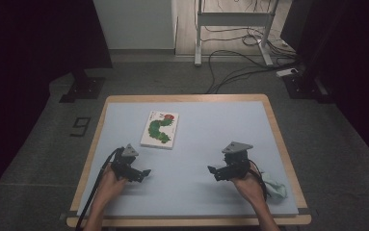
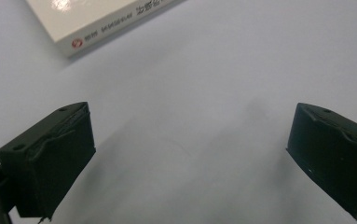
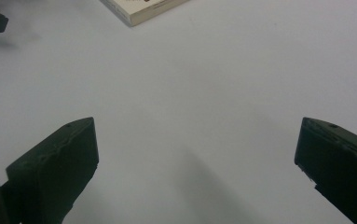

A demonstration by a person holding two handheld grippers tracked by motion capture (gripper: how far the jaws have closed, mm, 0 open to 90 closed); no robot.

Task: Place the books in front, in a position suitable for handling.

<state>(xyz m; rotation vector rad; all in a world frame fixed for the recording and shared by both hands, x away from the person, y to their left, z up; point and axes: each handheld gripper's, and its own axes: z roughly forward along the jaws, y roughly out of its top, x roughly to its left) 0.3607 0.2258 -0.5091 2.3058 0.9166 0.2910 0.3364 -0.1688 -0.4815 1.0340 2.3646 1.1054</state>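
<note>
A white picture book (image 1: 160, 129) with a green caterpillar on its cover lies flat on the pale blue mat, left of centre. My left gripper (image 1: 142, 174) rests low near the front left, just below the book, jaws wide open and empty. In the left gripper view (image 2: 190, 154) the book's lower edge (image 2: 101, 23) lies ahead at upper left. My right gripper (image 1: 213, 173) sits at the front right, pointing left, also open with nothing between its jaws (image 3: 195, 168). The book's corner (image 3: 143, 9) shows at the top of the right gripper view.
A crumpled pale green cloth (image 1: 274, 186) lies by the right hand near the mat's front right. The mat (image 1: 211, 134) covers a wooden table (image 1: 288, 159). Behind the table are a desk frame (image 1: 230, 29), floor cables and dark stands.
</note>
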